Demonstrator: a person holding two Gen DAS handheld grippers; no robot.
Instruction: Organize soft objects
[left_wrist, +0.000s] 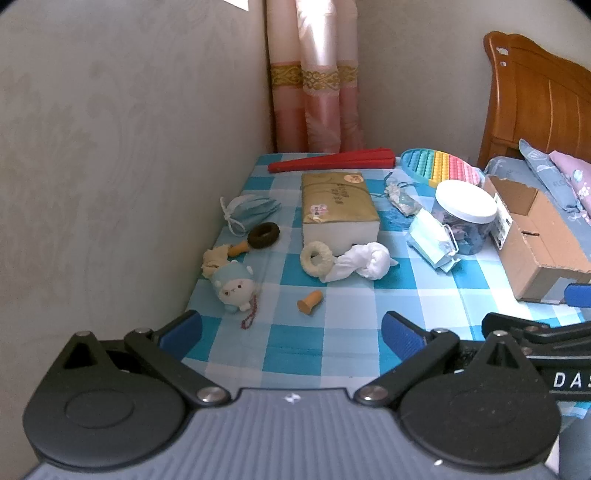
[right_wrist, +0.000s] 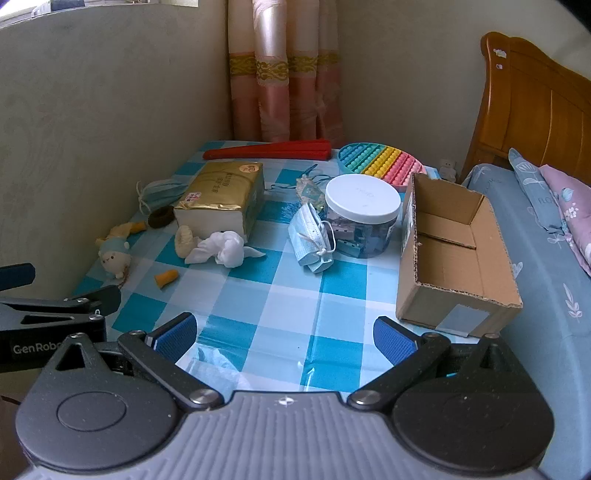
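Both tools, left (left_wrist: 291, 330) and right (right_wrist: 284, 332), spread apart, empty; two face masks (right_wrist: 312, 236) (right_wrist: 159, 194), one cardboard box (right_wrist: 458, 258).

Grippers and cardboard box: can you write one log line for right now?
left gripper: open, empty | right gripper: open, empty | brown cardboard box: empty | small blue-hooded plush toy: on checked tablecloth
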